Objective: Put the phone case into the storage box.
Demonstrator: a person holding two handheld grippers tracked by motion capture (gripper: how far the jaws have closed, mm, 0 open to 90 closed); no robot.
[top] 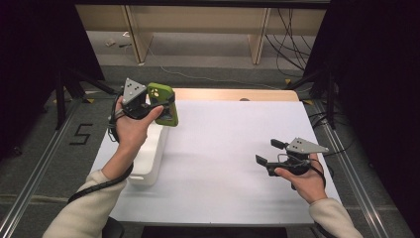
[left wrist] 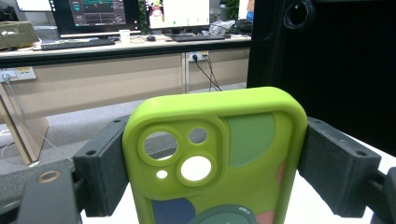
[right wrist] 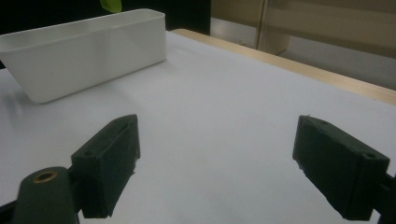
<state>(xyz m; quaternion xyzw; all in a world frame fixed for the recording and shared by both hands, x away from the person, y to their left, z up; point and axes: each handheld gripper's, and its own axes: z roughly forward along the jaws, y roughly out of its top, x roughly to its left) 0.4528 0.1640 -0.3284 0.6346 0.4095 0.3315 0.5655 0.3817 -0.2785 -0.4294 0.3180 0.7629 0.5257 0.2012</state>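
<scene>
A lime-green phone case [top: 163, 103] with coloured patches and camera cut-outs is held up in the air above the far end of a white bin [top: 150, 156] at the table's left. My left gripper [top: 157, 105] is shut on it. In the left gripper view the two black pads [left wrist: 103, 168] press on both long sides of the phone case [left wrist: 219, 154]. My right gripper [top: 271, 152] rests low over the white table [top: 223, 148] at the right, open, with nothing between its pads [right wrist: 109, 163]. The right gripper view has the white bin [right wrist: 84, 51] farther off.
The white sheet leaves a wooden strip [top: 233, 94] bare at the far edge. Beyond the table lie grey floor, desk legs and trailing cables [top: 292, 34]. Dark curtains stand on both sides. A metal rail [top: 346, 158] runs along the table's right side.
</scene>
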